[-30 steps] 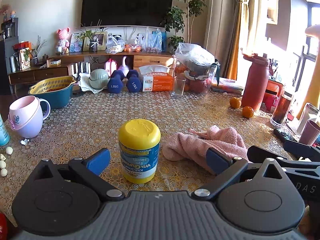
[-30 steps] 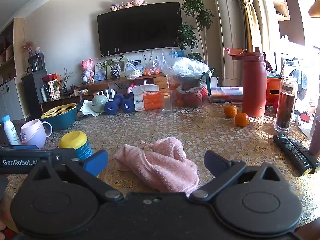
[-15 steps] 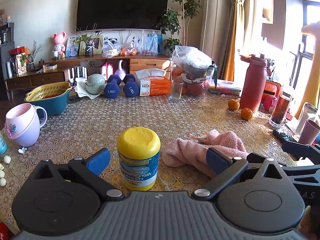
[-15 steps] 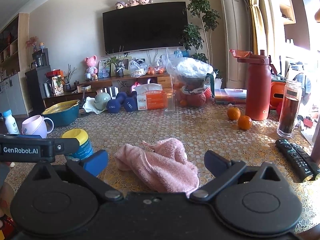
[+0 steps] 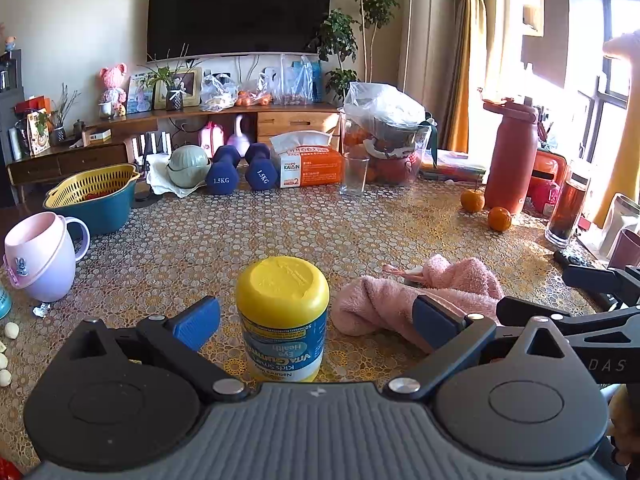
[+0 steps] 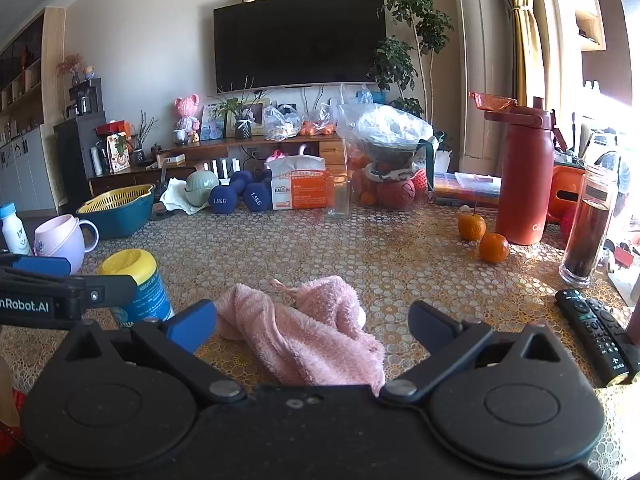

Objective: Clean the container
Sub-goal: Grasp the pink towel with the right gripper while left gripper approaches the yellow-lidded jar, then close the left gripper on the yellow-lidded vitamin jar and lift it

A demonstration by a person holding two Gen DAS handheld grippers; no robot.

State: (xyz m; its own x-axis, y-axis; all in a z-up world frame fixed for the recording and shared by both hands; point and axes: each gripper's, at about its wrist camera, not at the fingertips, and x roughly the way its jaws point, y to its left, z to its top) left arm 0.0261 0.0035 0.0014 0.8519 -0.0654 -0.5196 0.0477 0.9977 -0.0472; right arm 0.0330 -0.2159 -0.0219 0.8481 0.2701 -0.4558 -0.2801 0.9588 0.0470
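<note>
A vitamin container [image 5: 282, 316] with a yellow base up and a blue label stands upside down on the patterned table. My left gripper [image 5: 316, 320] is open, its blue pads on either side of the container without touching it. A crumpled pink towel [image 5: 416, 300] lies just right of the container. In the right wrist view the same pink towel [image 6: 304, 328] lies between the open fingers of my right gripper [image 6: 314, 322], and the container [image 6: 138, 284] stands at the left behind the left gripper's arm.
A pink mug [image 5: 40, 256] and a teal basin with a yellow strainer [image 5: 94, 196] stand at the left. Dumbbells [image 5: 240, 172], a tissue box [image 5: 308, 164] and a glass [image 5: 354, 174] line the back. Oranges [image 6: 484, 236], a red bottle [image 6: 524, 176] and remotes [image 6: 600, 332] are at the right.
My left gripper has moved forward, so the container now sits deeper between its fingers. The right gripper has edged closer to the towel. Both stay open.
</note>
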